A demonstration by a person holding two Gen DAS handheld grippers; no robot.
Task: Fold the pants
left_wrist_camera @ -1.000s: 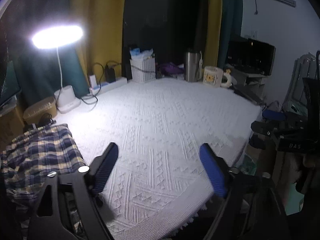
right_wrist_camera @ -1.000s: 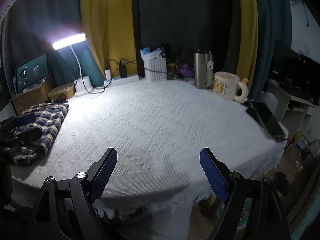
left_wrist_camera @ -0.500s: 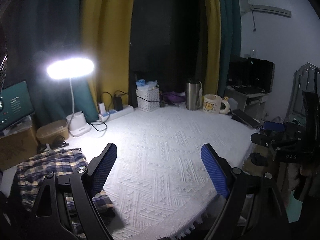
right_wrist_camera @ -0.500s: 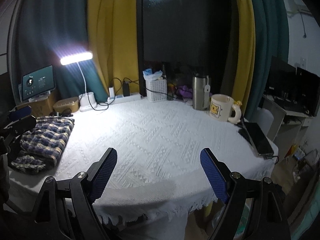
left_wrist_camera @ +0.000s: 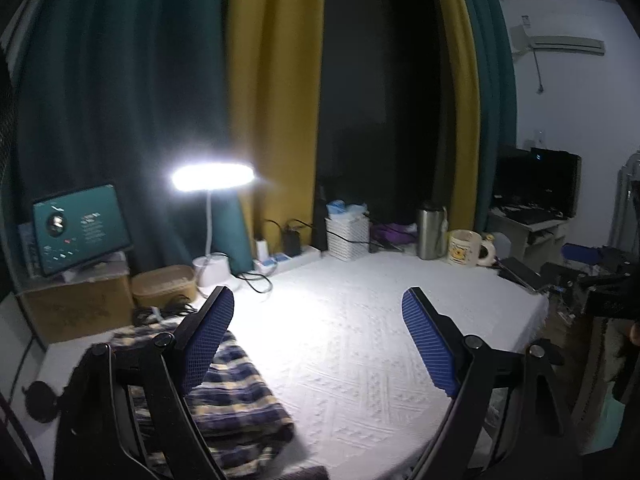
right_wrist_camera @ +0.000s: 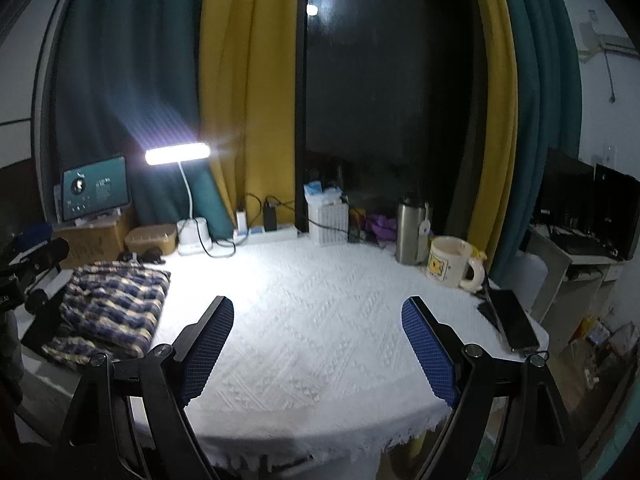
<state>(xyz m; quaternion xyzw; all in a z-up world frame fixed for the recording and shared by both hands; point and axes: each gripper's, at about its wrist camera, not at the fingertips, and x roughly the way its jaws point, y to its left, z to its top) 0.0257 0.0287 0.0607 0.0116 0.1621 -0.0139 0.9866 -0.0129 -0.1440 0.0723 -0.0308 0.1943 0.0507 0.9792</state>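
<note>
Both the left gripper (left_wrist_camera: 318, 340) and right gripper (right_wrist_camera: 318, 346) are gaping wide, holding nothing; the folded plaid pants (right_wrist_camera: 116, 304) are lying at the desk's (right_wrist_camera: 320, 320) nine o'clock edge.

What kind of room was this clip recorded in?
Most likely a room in a home, set up as a workspace: a table under a white knitted cloth, a lit desk lamp, yellow and teal curtains and a wall air conditioner.

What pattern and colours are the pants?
The pants are plaid in navy, cream and yellowish tones; this shows best in the right wrist view.
</note>
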